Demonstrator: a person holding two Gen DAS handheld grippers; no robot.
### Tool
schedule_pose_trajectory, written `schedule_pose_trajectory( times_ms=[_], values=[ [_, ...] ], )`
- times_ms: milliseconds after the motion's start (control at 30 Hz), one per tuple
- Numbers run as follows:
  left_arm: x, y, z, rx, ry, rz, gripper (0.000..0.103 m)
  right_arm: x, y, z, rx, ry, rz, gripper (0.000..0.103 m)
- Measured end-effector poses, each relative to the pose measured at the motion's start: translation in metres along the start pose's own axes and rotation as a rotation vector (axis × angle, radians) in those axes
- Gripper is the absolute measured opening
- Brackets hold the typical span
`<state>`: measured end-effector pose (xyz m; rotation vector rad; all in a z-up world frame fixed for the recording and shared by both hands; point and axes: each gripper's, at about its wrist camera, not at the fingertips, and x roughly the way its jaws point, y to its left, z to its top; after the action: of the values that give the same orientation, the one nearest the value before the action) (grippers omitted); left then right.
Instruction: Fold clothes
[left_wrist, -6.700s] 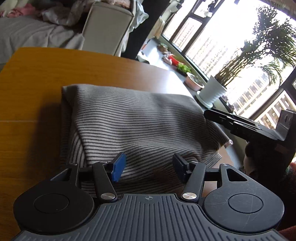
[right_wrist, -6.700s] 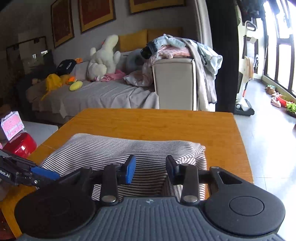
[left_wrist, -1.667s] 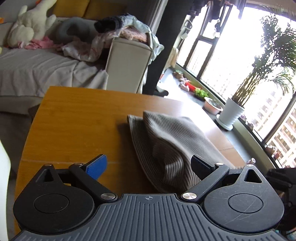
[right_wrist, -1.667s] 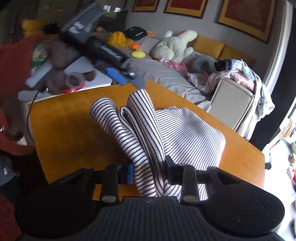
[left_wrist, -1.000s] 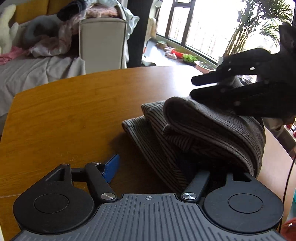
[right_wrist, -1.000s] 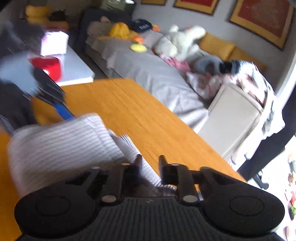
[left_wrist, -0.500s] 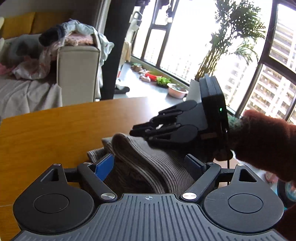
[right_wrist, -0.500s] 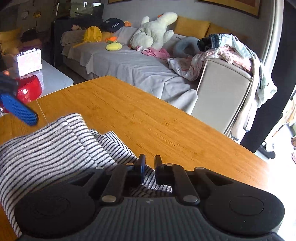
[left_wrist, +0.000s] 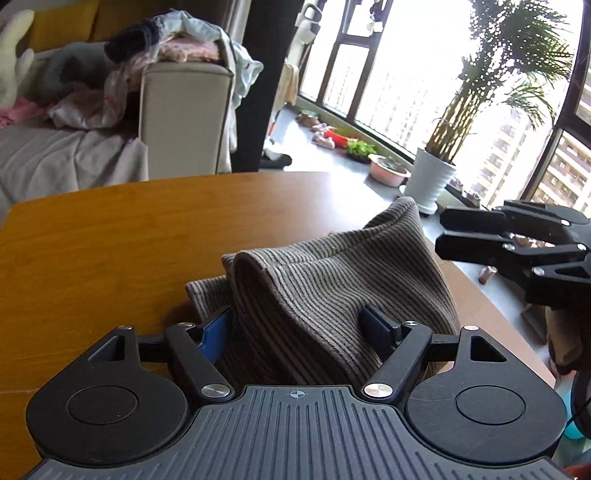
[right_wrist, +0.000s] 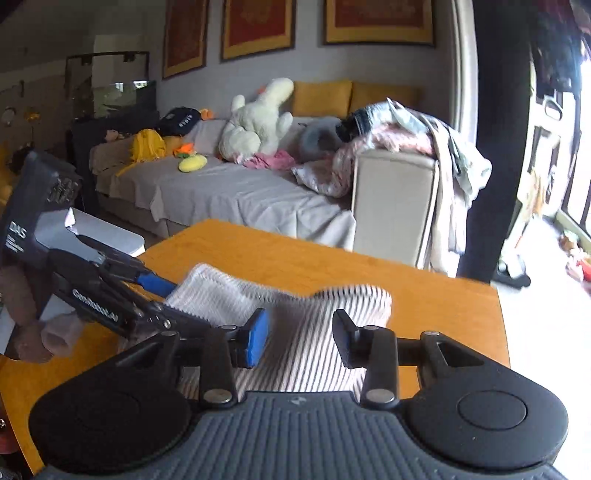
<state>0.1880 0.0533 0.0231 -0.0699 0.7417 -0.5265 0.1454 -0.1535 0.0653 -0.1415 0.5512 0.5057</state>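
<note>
1. The striped top (left_wrist: 332, 280) lies bunched up on the wooden worktop (left_wrist: 110, 251), near its window-side edge. One fold stands up like a little hill.
2. The near part of the cloth is hidden behind the left gripper (left_wrist: 299, 328). Its fingers are spread wide, with the bunched cloth sitting between them — the blue finger (left_wrist: 216, 328) is half hidden by a fold.
3. I cannot tell if those fingers press the cloth or just sit beside it.
4. In the right wrist view the striped top is blurry, so its stripes smear together. The right gripper (right_wrist: 295, 343) hangs over it with fingers spread apart, holding nothing.
5. In the left wrist view the right gripper pokes in at the right edge, off to the side of the cloth and not touching it. Part of it is cut off by the picture edge.
6. A bit of the person's hand (right_wrist: 40, 332) shows at the left of the right wrist view — the rest is out of the picture.
7. Behind the worktop is a sofa (right_wrist: 240, 195) with a grey cover, a pale stuffed bunny (right_wrist: 258, 122) and a heap of clothes (right_wrist: 399, 136) on its arm.
8. Big windows (left_wrist: 406, 85) are very bright. A potted palm (left_wrist: 432, 181) stands on the floor by them.
</note>
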Motion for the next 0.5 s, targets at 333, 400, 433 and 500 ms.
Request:
schedule_pose_trajectory(
  times_ms=[333, 400, 433, 500],
  values=[
    [0.003, 0.002, -0.008, -0.021, 0.01, 0.035, 0.086, 0.004, -0.003, -0.014, 0.125, 0.042, -0.042, 0.056],
    [0.001, 0.002, -0.011, -0.027, 0.009, 0.034, 0.087, -0.009, -0.007, -0.018, 0.18, 0.043, -0.027, 0.064],
    [0.001, 0.002, -0.012, -0.031, 0.009, 0.033, 0.087, -0.016, -0.01, -0.022, 0.211, 0.047, -0.022, 0.066],
    [0.0, 0.003, -0.012, -0.036, 0.009, 0.029, 0.087, -0.03, -0.017, -0.031, 0.308, 0.062, -0.012, 0.071]
  ],
)
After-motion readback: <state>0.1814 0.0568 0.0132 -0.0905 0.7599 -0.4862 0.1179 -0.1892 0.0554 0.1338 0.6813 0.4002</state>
